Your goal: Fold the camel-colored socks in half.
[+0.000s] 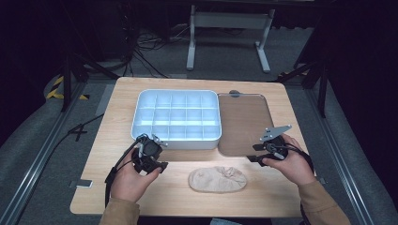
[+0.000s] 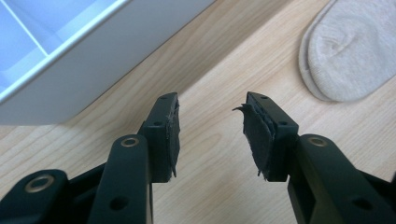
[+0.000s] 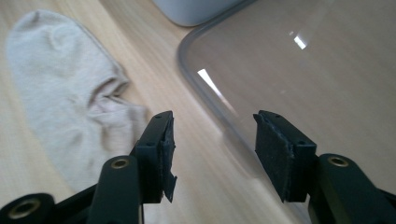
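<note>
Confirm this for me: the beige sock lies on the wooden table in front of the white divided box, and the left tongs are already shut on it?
Not quite. The left tongs stand open over bare wood, as the left gripper view shows; the sock lies apart from them. It does lie on the table before the box.

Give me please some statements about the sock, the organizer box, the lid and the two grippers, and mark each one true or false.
1. The sock lies inside the organizer box. False: it lies on the table, in front of the box.
2. The left gripper is open, with nothing between its jaws. True.
3. The right gripper is closed on the sock. False: it is open and holds nothing.
4. The clear lid lies flat on the table beside the box. True.
</note>
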